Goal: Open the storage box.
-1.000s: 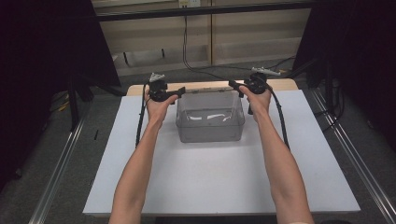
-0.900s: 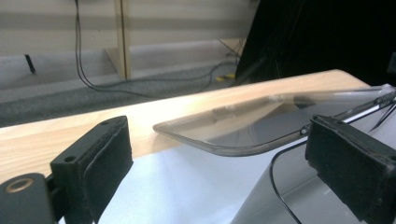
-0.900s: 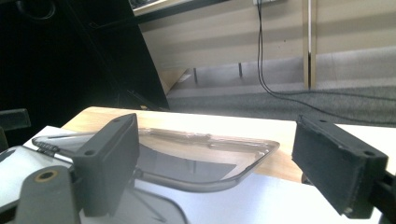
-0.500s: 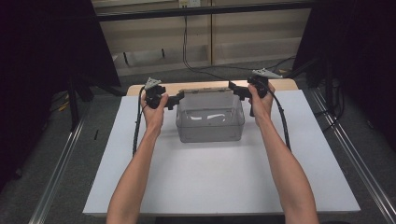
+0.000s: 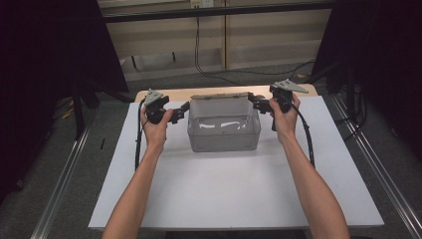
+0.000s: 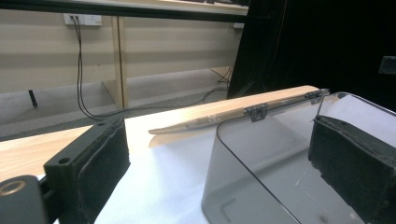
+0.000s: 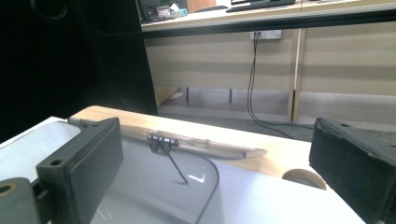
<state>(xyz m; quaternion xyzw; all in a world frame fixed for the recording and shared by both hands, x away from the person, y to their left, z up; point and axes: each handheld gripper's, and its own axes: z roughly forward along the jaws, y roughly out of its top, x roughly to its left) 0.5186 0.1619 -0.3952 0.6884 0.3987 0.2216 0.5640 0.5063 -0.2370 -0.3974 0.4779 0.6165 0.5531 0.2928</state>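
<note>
Clear plastic box (image 5: pixel 224 130) sits on the white table cover (image 5: pixel 234 199), toward its far edge, midway between the two grippers. Left gripper (image 5: pixel 180 112) just off the box's left wall; jaws spread wide, nothing pinched. In the left gripper view the box's rounded near corner (image 6: pixel 261 163) lies between the pads, with one pad (image 6: pixel 350 168) seen across the clear wall; contact cannot be told. Right gripper (image 5: pixel 257 103) just off the box's right rim; its jaws have just been opening and stand wide, grasping nothing. Its view shows the box's corner (image 7: pixel 187 191) in the gap.

Open white surface on the near side of both grippers. Behind the fingertips a wooden lid (image 5: pixel 219 96) stands up on dark hinges (image 7: pixel 162 142) at the box's rear edge.

Box: smoky-transparent, rounded corners, interior empty.
</note>
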